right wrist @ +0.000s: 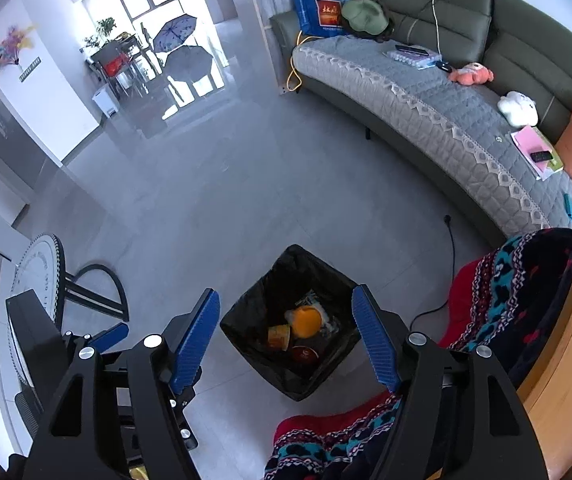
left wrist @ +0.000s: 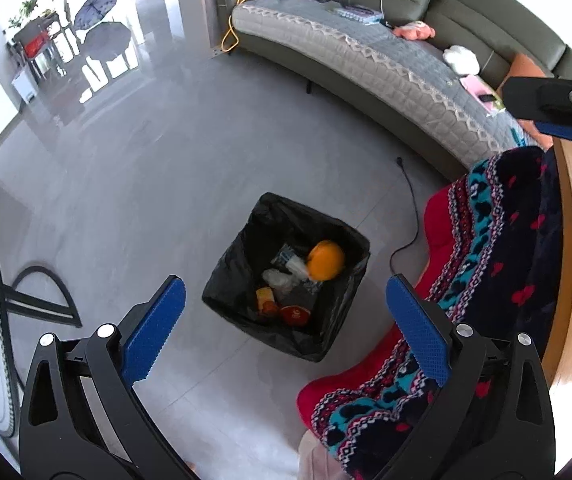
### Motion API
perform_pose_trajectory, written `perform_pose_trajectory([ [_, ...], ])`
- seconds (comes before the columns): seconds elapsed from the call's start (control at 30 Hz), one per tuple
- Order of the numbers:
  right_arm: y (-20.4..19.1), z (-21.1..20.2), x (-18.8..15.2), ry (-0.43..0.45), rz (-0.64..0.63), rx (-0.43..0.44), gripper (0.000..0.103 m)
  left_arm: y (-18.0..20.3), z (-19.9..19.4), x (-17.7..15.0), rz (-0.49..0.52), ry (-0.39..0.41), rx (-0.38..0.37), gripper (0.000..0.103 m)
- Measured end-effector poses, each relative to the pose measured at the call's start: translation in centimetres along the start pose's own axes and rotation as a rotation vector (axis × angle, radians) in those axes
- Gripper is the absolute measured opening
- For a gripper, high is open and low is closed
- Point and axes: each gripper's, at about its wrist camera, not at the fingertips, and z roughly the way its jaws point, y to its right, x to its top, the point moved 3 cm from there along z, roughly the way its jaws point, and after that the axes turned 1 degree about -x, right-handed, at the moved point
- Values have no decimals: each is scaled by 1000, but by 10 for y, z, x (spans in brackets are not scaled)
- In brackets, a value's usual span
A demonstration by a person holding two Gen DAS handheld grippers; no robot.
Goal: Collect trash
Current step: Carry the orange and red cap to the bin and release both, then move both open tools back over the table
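Square black-lined trash bin on grey floor, centre; orange round item among wrappers inside, at bin's 2 o'clock. Left gripper wide, empty. Right gripper parted, empty. Further trash: none visible.

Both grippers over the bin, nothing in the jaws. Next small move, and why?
Probably pull both away toward the next piece of trash. The left gripper and right gripper stand open and empty above the black-lined bin, and the orange item already lies inside.
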Motion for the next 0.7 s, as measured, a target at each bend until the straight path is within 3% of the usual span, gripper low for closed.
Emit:
perform_pose_trajectory([
  [0.3,13,-15,-17,-2,41,-2,70,12,-6,-5,25,-1,-20,97],
  [0.7,53,-74,-57,62,132,-27,70,74,-39,-17,169,42,-71,97],
])
